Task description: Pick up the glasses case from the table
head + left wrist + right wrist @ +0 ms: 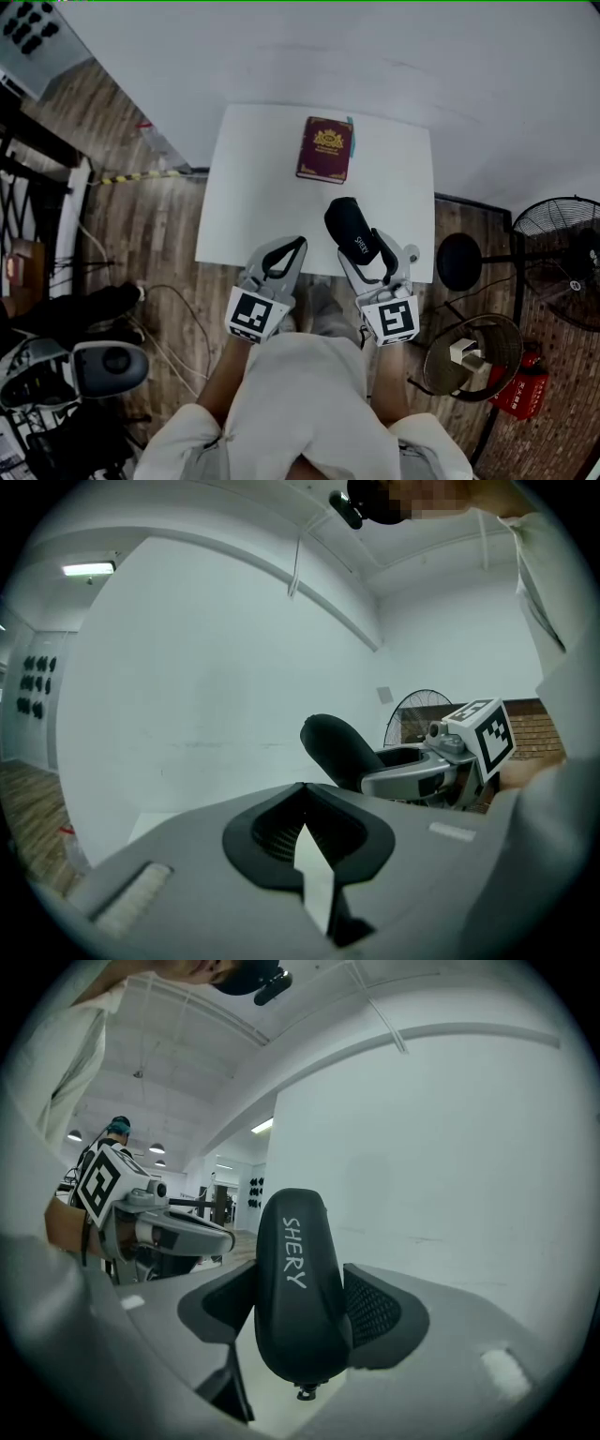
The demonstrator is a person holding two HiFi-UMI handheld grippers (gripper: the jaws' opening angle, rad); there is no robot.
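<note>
White table (pixel 234 187) bears a red book (pixel 324 149). Right gripper (pixel 375 251) clamps the glasses case (pixel 352 230) between its jaws; left gripper (pixel 298 246) is clenched, empty

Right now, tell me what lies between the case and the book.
Nothing: in the head view only bare table shows between the book and the case.

My left gripper (pixel 298 244) and right gripper (pixel 375 251) are smooth grey shells with black ribbed pads (pixel 375 1309), each backed by a white marker cube (pixel 255 314) printed in black squares (the patterns differ), and I wear a cream short-sleeved top (pixel 300 394).
</note>
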